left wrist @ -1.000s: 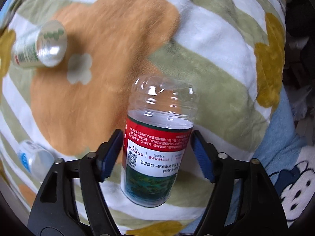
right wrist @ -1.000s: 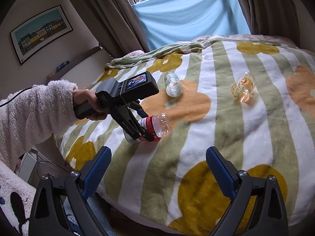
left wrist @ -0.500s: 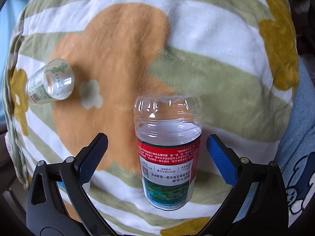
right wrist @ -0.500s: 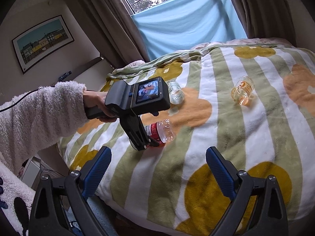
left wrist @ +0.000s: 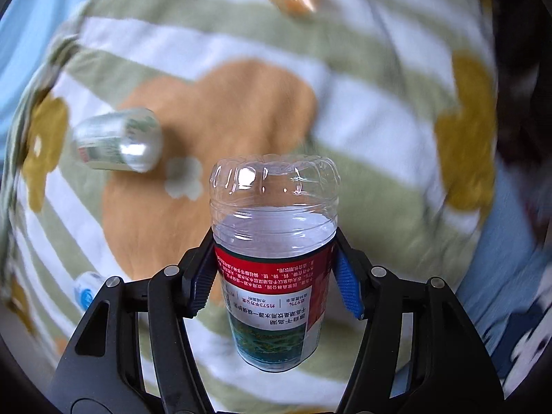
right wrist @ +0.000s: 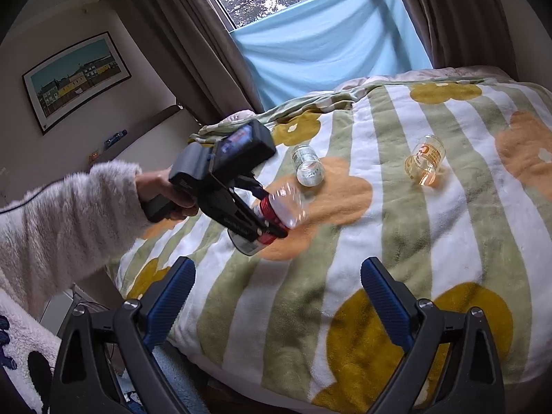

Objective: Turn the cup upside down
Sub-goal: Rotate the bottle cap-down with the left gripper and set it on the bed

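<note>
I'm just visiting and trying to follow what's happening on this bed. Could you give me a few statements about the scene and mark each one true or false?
1. The left gripper is closed on the clear plastic cup with the red and green label. True.
2. The right gripper holds a cup. False: its jaws are wide apart with nothing between them.
3. A clear cup with orange print lies on its side on the striped flower-pattern blanket. True.
4. The clear cup with the green and white label is stacked inside the orange-print one. False: they lie well apart.
</note>
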Tool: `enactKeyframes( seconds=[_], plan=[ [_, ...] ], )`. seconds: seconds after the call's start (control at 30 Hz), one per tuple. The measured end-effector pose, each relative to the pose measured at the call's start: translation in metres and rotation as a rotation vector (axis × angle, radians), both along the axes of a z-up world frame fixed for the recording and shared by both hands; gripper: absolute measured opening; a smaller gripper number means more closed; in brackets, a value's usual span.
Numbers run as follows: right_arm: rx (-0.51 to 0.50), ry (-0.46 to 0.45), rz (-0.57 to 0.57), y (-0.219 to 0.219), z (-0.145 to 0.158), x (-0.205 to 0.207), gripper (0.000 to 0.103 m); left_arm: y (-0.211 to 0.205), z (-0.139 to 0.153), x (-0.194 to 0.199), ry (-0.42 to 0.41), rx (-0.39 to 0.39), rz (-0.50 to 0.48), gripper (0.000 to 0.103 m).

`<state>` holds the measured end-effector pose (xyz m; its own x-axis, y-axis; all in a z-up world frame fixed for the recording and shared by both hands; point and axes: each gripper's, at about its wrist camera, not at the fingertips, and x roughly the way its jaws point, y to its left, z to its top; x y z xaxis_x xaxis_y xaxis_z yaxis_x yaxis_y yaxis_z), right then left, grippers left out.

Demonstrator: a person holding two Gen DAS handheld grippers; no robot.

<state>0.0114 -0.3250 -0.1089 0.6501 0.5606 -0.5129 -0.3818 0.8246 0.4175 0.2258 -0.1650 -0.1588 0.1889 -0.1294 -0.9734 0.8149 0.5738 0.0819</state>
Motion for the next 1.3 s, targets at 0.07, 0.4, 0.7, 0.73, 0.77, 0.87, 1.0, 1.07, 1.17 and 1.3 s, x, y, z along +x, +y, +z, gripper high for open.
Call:
enactKeyframes(
  seconds=[0.07,0.4,0.7,0.73,0.77,0.87,1.0,1.07,1.17,1.3],
  plan=[
    [-0.007,-0.012,-0.001,0.002,0.001,0.001,0.096,0.026,0.023,-0.003,-0.072,-0.196,0.133,0.058],
    [-0.077,-0.042,-0.054,0.018,-0.002,-0.001,0.096,0.108,-0.002,-0.039,-0.331,-0.623,0.624,0.058],
    [-0.097,-0.04,-0.081,0.021,-0.005,-0.008,0.096,0.091,-0.035,-0.05,-0.418,-0.63,0.681,0.058],
    [-0.102,-0.041,-0.086,0.019,-0.005,-0.008,0.096,0.091,-0.038,-0.051,-0.415,-0.619,0.681,0.058],
    [-0.103,-0.041,-0.092,0.017,-0.006,-0.009,0.096,0.092,-0.039,-0.054,-0.413,-0.617,0.679,0.058],
    [-0.081,-0.034,-0.1,0.011,-0.007,-0.007,0.096,0.091,-0.036,-0.059,-0.405,-0.591,0.662,0.058],
    [-0.097,-0.03,-0.113,0.011,-0.009,-0.004,0.096,0.087,-0.033,-0.063,-0.38,-0.536,0.632,0.058],
    [-0.114,-0.032,-0.112,0.013,-0.009,-0.002,0.096,0.086,-0.031,-0.065,-0.374,-0.525,0.626,0.058],
    [-0.109,-0.03,-0.101,0.016,-0.01,-0.001,0.096,0.088,-0.03,-0.066,-0.354,-0.518,0.631,0.058],
    [-0.126,-0.029,-0.097,0.019,-0.013,0.003,0.096,0.091,-0.029,-0.064,-0.328,-0.514,0.64,0.058]
  ],
)
